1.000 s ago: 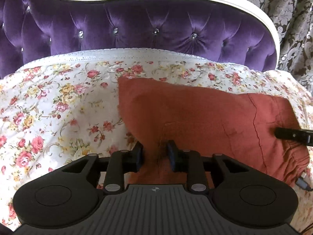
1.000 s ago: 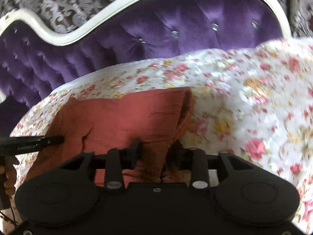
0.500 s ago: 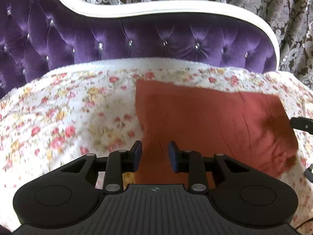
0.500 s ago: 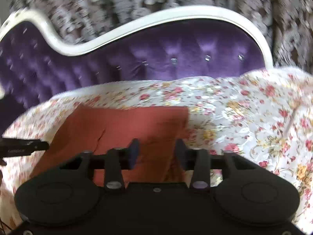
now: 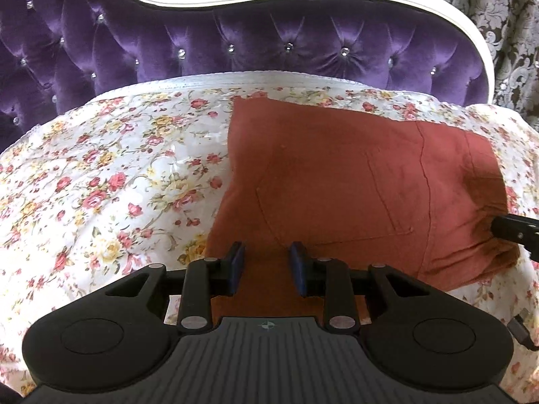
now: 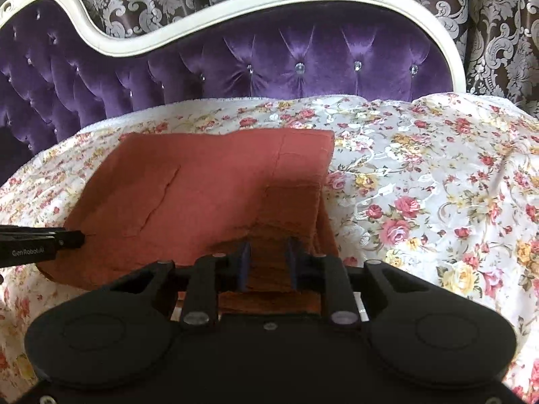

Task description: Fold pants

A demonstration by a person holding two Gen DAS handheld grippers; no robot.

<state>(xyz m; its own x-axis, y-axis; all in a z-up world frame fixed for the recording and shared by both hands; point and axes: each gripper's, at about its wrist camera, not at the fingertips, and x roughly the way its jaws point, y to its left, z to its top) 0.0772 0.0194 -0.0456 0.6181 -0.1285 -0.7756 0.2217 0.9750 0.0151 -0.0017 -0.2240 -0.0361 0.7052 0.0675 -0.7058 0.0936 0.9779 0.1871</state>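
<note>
The rust-red pants (image 5: 343, 181) lie folded in a flat rectangle on the floral bedspread (image 5: 111, 181); they also show in the right wrist view (image 6: 209, 195). My left gripper (image 5: 266, 262) is open, its jaws apart just above the near left edge of the pants, holding nothing. My right gripper (image 6: 267, 256) is open over the near right corner, where the cloth bunches a little. The right gripper's fingers (image 5: 515, 230) show at the right edge of the left wrist view, and the left gripper's fingers (image 6: 40, 244) at the left edge of the right wrist view.
A purple tufted headboard (image 5: 269, 43) with a white frame (image 6: 235, 10) stands behind the bed. Patterned curtains (image 6: 498, 27) hang behind it. Floral bedspread (image 6: 438, 175) stretches to the right of the pants.
Both grippers have let go of the pants' near edge and opened. They have drawn back and up, and the pants now lie flatter on the bed.
</note>
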